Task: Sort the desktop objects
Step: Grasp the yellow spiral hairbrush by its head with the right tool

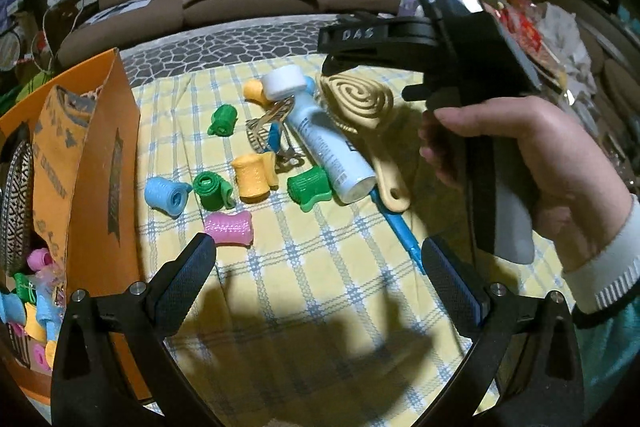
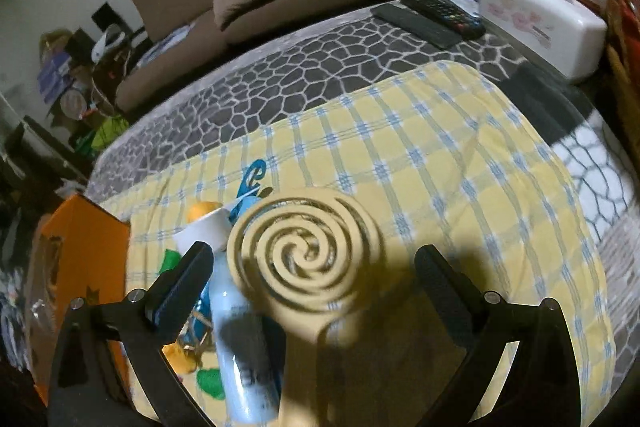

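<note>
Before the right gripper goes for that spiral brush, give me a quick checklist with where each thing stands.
1. Right gripper open: ok, jaws stand wide apart.
2. Spiral brush lined up between the jaws: ok, its head sits centred.
3. Brush free of neighbours: not ok, the white-capped bottle lies against it.
4. Left gripper clear of the brush: ok, open and empty over the checked cloth.
5. Orange bag open to receive: ok, curlers show inside.
6. Brush handle free underneath: cannot tell.

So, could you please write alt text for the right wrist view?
An open right claw hovers over a beige spiral hairbrush on a yellow checked cloth. A pale blue bottle lies beside the brush, an orange box stands left.
</note>
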Demonstrator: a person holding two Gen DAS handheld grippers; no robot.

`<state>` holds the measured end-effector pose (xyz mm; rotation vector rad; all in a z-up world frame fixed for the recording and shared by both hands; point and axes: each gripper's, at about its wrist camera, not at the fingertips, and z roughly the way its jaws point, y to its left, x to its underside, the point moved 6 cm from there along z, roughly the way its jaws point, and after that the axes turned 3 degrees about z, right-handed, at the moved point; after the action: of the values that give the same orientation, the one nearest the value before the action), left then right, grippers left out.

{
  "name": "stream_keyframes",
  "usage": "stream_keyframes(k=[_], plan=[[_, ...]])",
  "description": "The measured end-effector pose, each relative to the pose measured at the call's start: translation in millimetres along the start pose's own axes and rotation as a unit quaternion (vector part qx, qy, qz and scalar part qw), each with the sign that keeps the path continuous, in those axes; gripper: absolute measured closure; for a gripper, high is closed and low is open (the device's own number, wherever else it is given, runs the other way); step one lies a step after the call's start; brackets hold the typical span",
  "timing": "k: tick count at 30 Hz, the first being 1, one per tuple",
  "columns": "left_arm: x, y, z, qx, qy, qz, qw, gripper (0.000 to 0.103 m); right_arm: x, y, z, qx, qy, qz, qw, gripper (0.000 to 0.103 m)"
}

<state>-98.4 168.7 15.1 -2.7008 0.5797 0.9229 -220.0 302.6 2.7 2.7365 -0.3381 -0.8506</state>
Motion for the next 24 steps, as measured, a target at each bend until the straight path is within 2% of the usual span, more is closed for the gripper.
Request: stream_keyframes(k=[3,12,17,21,24], plan=[[0.8,0.4,3.7,-0.001,0.004,0.000,1.0000,0.000,0.8,0.5,13.6,0.019,0.008,-0.014,1.000,0.001],[5.2,-1.8,12.5,-0.004,0.015,0.004,0.9999,0.000,-8.3,10.2,17.3,0.012,0.005,-0.021,1.000,0.001],[5.8,-3.8,13.3,-0.004,0.015,0.006,0.9999,0.000,-0.4,16.2,29.4,0.037,0.023,-0.049,0.998,0.001],[6.0,-5.8,14.8,-0.003,0.016,0.008,0.9998,0.000,0.7,7.3,34.5,0.039,0.025,-0.033,0.998,0.001],[5.8,-5.8,15.3,-0.003,0.016,0.008,0.9998,0.000,1.7,3.5,34.8,-0.004,0.020,-0.024,1.000,0.004]])
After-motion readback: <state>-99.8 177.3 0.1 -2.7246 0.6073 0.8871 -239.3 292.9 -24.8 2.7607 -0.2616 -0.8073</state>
